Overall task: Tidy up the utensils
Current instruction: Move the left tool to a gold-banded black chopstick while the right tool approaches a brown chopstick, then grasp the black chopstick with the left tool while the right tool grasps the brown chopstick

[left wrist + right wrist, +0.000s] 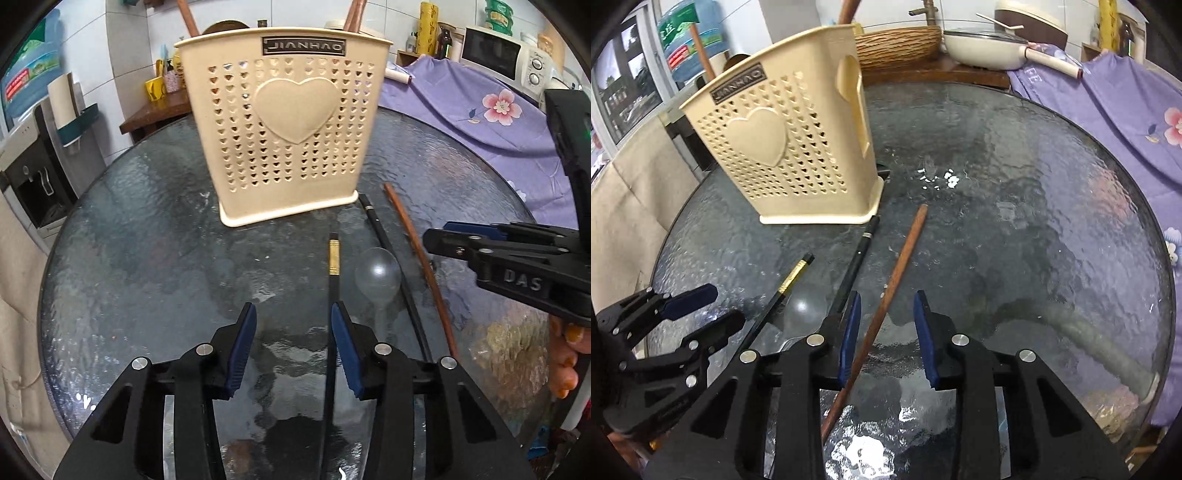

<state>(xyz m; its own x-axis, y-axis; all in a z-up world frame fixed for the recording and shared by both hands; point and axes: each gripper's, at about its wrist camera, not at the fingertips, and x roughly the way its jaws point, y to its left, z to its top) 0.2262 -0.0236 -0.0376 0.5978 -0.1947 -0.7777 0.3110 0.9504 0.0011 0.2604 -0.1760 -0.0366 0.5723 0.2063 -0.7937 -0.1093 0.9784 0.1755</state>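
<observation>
With both tools parted, our left tool [293, 332] astride the gold-banded chopstick [333, 280] and our right tool [886, 325] astride the brown chopstick [886, 299], both flat on the table [147, 277] before the holder [284, 122], we should centre each stick, then squeeze.

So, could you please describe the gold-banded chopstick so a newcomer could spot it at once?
Start at the cream plastic utensil holder with heart-shaped holes on the round glass table. In front lie three sticks: the black chopstick with a gold band is leftmost, unlike the plain black and brown ones.
</observation>
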